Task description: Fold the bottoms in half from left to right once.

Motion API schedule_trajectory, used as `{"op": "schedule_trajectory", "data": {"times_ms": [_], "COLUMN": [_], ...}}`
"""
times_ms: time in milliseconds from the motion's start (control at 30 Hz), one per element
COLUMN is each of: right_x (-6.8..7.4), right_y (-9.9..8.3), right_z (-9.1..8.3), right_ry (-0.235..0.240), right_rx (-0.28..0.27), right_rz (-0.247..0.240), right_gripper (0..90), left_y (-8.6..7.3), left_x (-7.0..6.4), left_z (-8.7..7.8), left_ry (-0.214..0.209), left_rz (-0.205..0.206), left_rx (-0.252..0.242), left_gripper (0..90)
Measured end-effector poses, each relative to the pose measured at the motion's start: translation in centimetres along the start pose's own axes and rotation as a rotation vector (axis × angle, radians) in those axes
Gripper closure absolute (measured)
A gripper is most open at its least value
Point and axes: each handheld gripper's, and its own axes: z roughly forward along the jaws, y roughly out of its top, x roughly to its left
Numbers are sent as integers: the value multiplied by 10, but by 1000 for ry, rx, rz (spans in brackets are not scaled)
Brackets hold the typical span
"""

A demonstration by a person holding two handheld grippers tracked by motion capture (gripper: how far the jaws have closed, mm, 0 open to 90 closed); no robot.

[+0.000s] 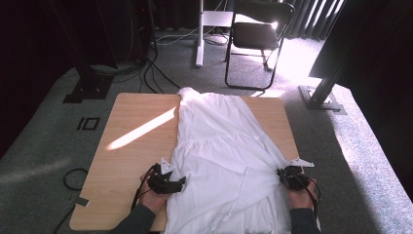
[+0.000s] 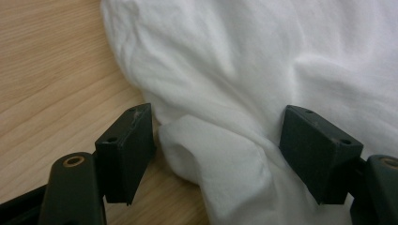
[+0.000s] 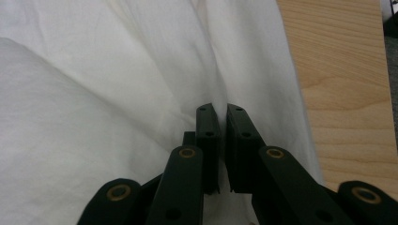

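Lying on one table point(image 1: 131, 146), one white garment point(image 1: 219, 146); left gripper point(image 2: 216, 145) wide, right gripper point(image 3: 223, 140) pinching fabric.

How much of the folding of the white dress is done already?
Not much yet. Done: the white dress lies spread along the wooden table, with no fold made. In hand: the right gripper is pinched shut on cloth at the dress's right edge, while the left gripper is open with a bunch of cloth between its jaws, not yet clamped. Left, probably: closing that grip and all the folding.
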Motion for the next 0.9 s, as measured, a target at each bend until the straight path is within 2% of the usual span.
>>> {"op": "schedule_trajectory", "data": {"times_ms": [33, 67, 100, 133, 167, 233, 267, 300, 333, 367, 400, 433, 467, 533, 600, 633, 667, 700, 733, 800, 867, 900], "right_x": [0, -1, -1, -1, -1, -1, -1, 3, 5, 9, 13, 13, 19, 32, 49, 58, 58, 81, 85, 89, 89, 89], "right_y": [0, 0, 0, 0, 1, 1, 1, 2, 3, 5, 7, 7, 10, 16, 23, 26, 26, 35, 37, 42, 45, 45], "right_z": [0, 1, 1, 1, 1, 1, 1, 3, 5, 6, 9, 9, 11, 17, 22, 24, 24, 33, 35, 39, 38, 36], "right_ry": [3, 5, 5, 7, 14, 18, 18, 48, 67, 84, 97, 97, 114, 151, 170, 174, 174, 193, 199, 220, 223, 227], "right_rx": [-1, -4, -4, -4, -3, -3, -3, -5, -9, -9, -11, -11, -13, -14, -10, -11, -11, -22, -25, -18, -22, -28], "right_rz": [3, 2, 2, 5, 19, 23, 23, 45, 49, 52, 50, 50, 42, 21, -11, -32, -32, -82, -87, -77, -73, -69], "right_gripper": [844, 846, 846, 847, 858, 860, 860, 864, 864, 864, 865, 865, 865, 865, 869, 871, 871, 874, 874, 875, 878, 878], "left_y": [1, 2, 3, 6, 7, 10, 10, 9, 9, 7, 6, 6, 5, 2, -2, -3, -3, -8, -9, -8, -3, 1], "left_x": [-2, -3, -4, -4, -5, -4, -4, 13, 13, 32, 43, 43, 54, 75, 91, 98, 98, 113, 117, 121, 121, 118], "left_z": [1, 2, 2, 3, 3, 3, 3, -1, -1, -5, -8, -8, -10, -13, -15, -17, -17, -21, -22, -24, -30, -36], "left_ry": [5, -2, -31, -58, -50, -5, -5, 65, 65, 115, 135, 135, 158, 177, 207, 226, 226, 253, 257, 262, 249, 241], "left_rz": [1, 6, 15, 15, 19, 59, 59, 60, 60, 36, 13, 13, -12, -64, -106, -127, -127, -192, -206, -209, -193, -187], "left_rx": [-2, -11, -23, -22, -17, -5, -5, 12, 12, 22, 24, 24, 23, 27, 16, 12, 12, 2, 3, 17, 2, -23], "left_gripper": [273, 458, 458, 649, 811, 825, 832, 839, 842, 842, 843, 845, 845, 846, 849, 850, 850, 851, 850, 851, 851, 851]}}
